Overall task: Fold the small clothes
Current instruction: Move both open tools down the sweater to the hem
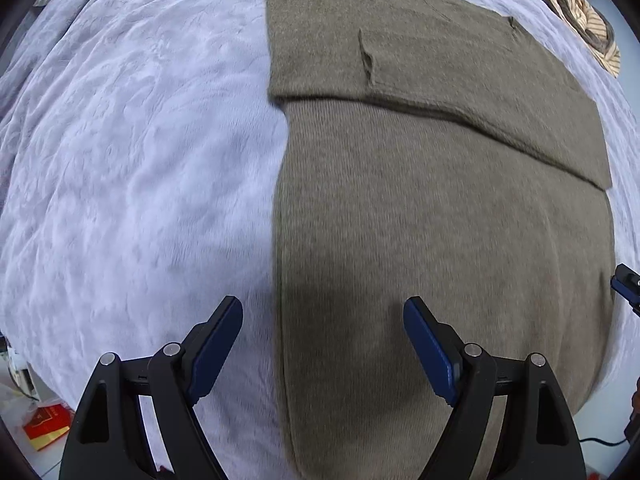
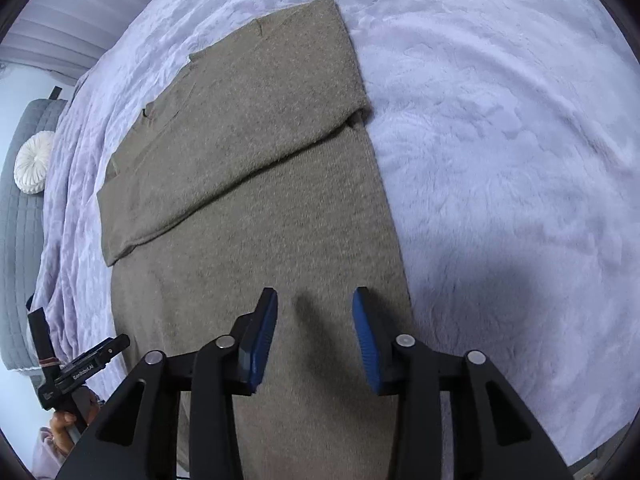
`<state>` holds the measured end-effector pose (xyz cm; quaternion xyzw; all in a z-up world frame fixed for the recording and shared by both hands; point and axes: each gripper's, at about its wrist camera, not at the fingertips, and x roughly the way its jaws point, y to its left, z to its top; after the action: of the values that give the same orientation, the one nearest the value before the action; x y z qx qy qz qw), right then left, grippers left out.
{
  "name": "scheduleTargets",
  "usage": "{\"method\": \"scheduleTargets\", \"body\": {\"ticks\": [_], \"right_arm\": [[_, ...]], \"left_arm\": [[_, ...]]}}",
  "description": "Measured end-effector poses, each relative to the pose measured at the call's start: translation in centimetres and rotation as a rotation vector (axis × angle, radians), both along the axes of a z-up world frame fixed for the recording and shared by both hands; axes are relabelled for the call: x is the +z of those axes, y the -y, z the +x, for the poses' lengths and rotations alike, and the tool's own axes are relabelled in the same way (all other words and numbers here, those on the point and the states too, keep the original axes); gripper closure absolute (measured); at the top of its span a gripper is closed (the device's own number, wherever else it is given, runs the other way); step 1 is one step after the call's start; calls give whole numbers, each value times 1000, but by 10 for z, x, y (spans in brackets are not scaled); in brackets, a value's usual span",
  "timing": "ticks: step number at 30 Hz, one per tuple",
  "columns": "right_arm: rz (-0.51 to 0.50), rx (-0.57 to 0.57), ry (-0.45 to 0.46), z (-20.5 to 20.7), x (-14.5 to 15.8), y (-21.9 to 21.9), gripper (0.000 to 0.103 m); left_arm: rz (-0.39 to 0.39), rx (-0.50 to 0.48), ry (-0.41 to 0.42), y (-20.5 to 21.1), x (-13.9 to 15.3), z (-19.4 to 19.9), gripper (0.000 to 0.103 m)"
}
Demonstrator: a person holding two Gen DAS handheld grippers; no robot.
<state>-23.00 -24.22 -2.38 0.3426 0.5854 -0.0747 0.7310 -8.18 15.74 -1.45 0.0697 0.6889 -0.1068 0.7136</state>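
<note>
So there's an olive-brown knit garment [image 1: 440, 220] laid out flat on a fuzzy pale lavender blanket [image 1: 140, 160], and it's already partly folded: the far part has a flap of the same knit doubled over it, with the flap's edge running as a diagonal line across the cloth in both wrist views. The near part is a single smooth layer with a straight left edge. The left gripper [image 1: 323, 344] hangs over that left edge with its jaws spread wide, one blue pad [image 1: 212, 356] above the blanket and the other above the knit, nothing between them and no pad pressing on the cloth. The right gripper [image 2: 315, 336] hangs over the near right part of the garment, close to its right edge, jaws about half spread and empty too, its shadow falling on the knit right below. In the right wrist view you can spot the other gripper at the near left, with a bit of a hand [image 2: 64, 432] under it. Off the blanket's far right corner in the left view there's something striped in tan and brown [image 1: 580, 20], too squashed by the lens to say what. A red packet [image 1: 46, 426] sits near left below the blanket edge, and a round white cushion [image 2: 34, 162] rests on grey quilted upholstery [image 2: 20, 240] to the left.
</note>
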Motion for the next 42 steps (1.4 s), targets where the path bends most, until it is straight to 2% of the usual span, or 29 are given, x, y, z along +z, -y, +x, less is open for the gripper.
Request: {"method": "scheduleTargets", "body": {"ticks": [8,17,22,28,30,32,36,38,39,42], "right_arm": [[16,30,-57,-17,6,-24,55],[8,73,-86,-30,17,-42,55],[26,65,-113,-39,14,-47,55],[36,75,-135,-49,12,-52,55],[37,84,-139,-51,11,-55,52],[39,96,-137,-54,11,-57,44],[27,129,-132,-56,11,-61,40],[32,145,-129,-56,11,-63,28],[35,154,-128,-56,10,-64,26],[16,186,-145,-55,10,-66,24]], "left_arm": [[24,-17,-29,-6,17,-28,20],[26,-51,-45,-24,49,-55,20],[33,-72,-83,-31,49,-82,20],[40,-72,-117,-20,47,-120,20],[38,-68,-114,-25,46,-126,19],[44,-66,-97,-27,46,-131,1],[56,-94,-74,-29,50,-134,0],[51,-99,-85,-30,53,-139,0],[49,-97,-93,-30,55,-138,0],[32,-85,-113,-33,50,-132,0]]}}
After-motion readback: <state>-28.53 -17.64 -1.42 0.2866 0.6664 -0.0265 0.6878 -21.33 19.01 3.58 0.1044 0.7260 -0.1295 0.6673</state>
